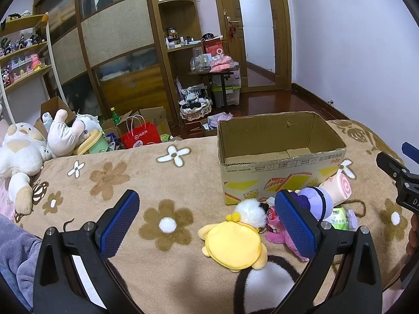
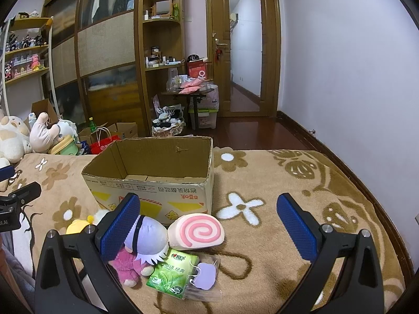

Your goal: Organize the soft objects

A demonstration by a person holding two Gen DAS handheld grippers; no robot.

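Here we take the open brown cardboard box [image 2: 157, 172] with yellow print as our landmark; what we can see of its floor is bare. The soft things lie in a loose heap on the brown flower-patterned fleece blanket [image 1: 117, 178] just in front of its near wall. A round yellow plush toy with a white fluffy head [image 1: 235, 238] lies farthest from the box. A pink plush [image 2: 125, 264] and a purple-headed doll with a dark band [image 2: 149, 235] lie closer to it. The pink-swirl roll-cake cushion [image 2: 196, 233] is nearest its near wall, though we cannot tell if it touches. A green tissue packet [image 2: 167, 274] lies under the doll's edge.

We judge all of these light, squashy and not fragile. They should yield under the pads, so a bite across the thick middle of the body would hold better than a limb or a strap. The roll cushion looks best pinched across its flat ends.

Our left gripper [image 1: 207, 225] hovers low over the blanket in front of the box, fingers spread wide with nothing held. Its one finger stands beside the purple doll. Our right gripper [image 2: 209, 227] hangs over the same heap, fingers likewise wide apart and empty, aimed toward the box.
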